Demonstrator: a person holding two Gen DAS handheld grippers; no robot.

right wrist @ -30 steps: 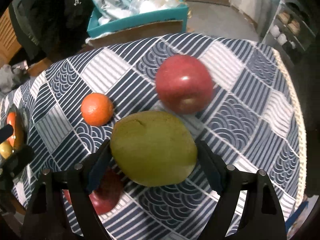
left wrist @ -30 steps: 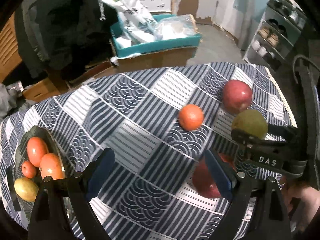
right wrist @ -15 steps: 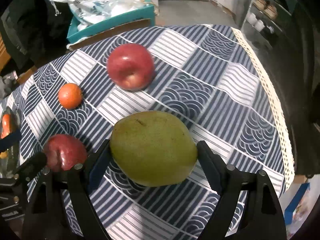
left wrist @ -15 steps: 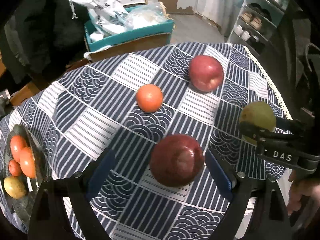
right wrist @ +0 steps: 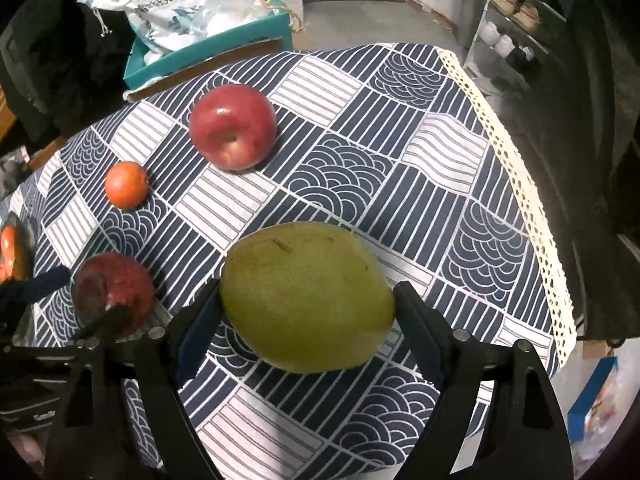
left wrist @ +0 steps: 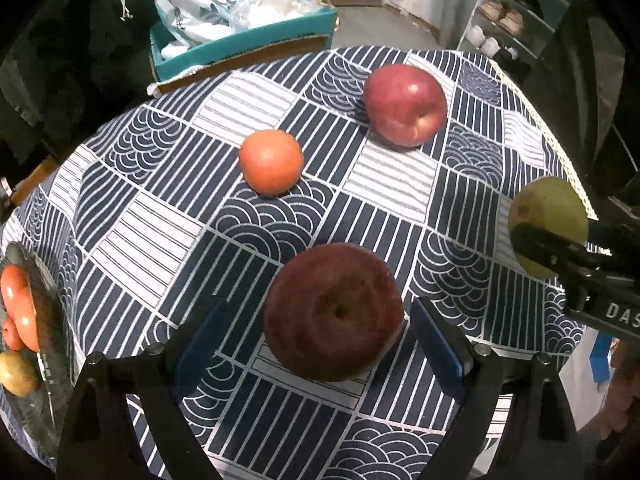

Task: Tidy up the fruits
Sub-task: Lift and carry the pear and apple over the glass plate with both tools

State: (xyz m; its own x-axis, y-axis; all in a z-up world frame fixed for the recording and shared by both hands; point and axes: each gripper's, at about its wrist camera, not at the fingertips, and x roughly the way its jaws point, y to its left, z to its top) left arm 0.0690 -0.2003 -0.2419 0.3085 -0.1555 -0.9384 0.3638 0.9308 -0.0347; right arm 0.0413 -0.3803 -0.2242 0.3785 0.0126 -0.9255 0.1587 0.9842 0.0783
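My right gripper [right wrist: 306,314] is shut on a green mango [right wrist: 306,298] and holds it above the patterned tablecloth [right wrist: 400,128]; the mango also shows in the left wrist view [left wrist: 546,216]. My left gripper [left wrist: 320,340] is open with a dark red apple [left wrist: 334,312] between its jaws, not touching the pads. A bright red apple [left wrist: 404,104] and an orange [left wrist: 272,166] lie farther back on the cloth. A dark plate [left wrist: 44,400] at the left edge holds several small fruits.
A teal box [left wrist: 248,44] with white bags stands behind the table. A shelf with shoes [left wrist: 508,20] is at the far right. The cloth's lace edge [right wrist: 520,184] marks the table's right side.
My left gripper has swung right and closed in until the dark red apple sits between its open jaws. My right gripper has lifted and pulled back with the mango.
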